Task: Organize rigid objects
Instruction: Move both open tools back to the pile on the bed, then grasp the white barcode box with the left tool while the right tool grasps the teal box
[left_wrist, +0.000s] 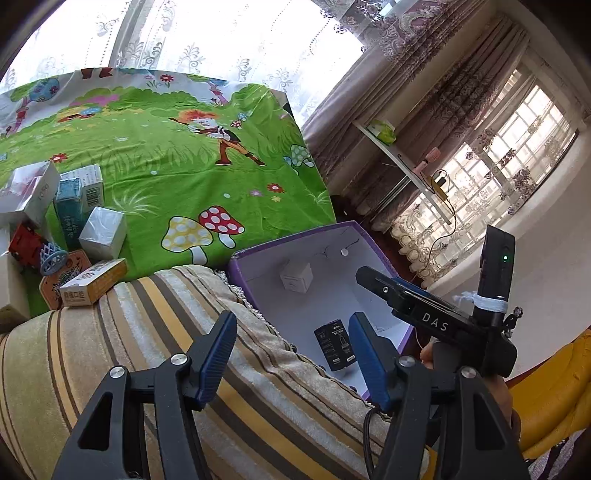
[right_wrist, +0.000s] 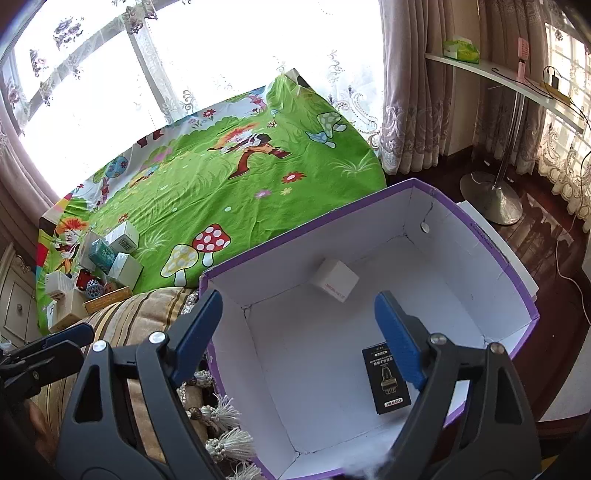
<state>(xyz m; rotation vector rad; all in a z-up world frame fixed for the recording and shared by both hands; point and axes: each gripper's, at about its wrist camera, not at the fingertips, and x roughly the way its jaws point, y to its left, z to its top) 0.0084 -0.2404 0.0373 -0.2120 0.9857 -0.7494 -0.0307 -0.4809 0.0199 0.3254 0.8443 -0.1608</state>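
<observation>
A purple box with white walls (right_wrist: 461, 258) stands open beside the bed. On its floor lie a white cube (right_wrist: 338, 278) and a flat black box (right_wrist: 386, 380); both also show in the left wrist view, the white cube (left_wrist: 296, 277) and the black box (left_wrist: 334, 345). My right gripper (right_wrist: 299, 299) hangs open over the box with nothing between its fingers. My left gripper (left_wrist: 291, 325) is open too, empty, above the striped cushion (left_wrist: 147, 350) and the purple box's near rim (left_wrist: 295, 236). A pile of small boxes (left_wrist: 85, 221) and a red toy (left_wrist: 27, 245) lies on the green sheet at far left.
The green cartoon sheet (left_wrist: 184, 166) covers the bed behind the cushion. Tassels (right_wrist: 221, 424) hang from the cushion beside the box. A shelf on a metal stand (right_wrist: 491, 199) is on the wooden floor at right, near curtains. A yellow object (left_wrist: 554, 387) sits at lower right.
</observation>
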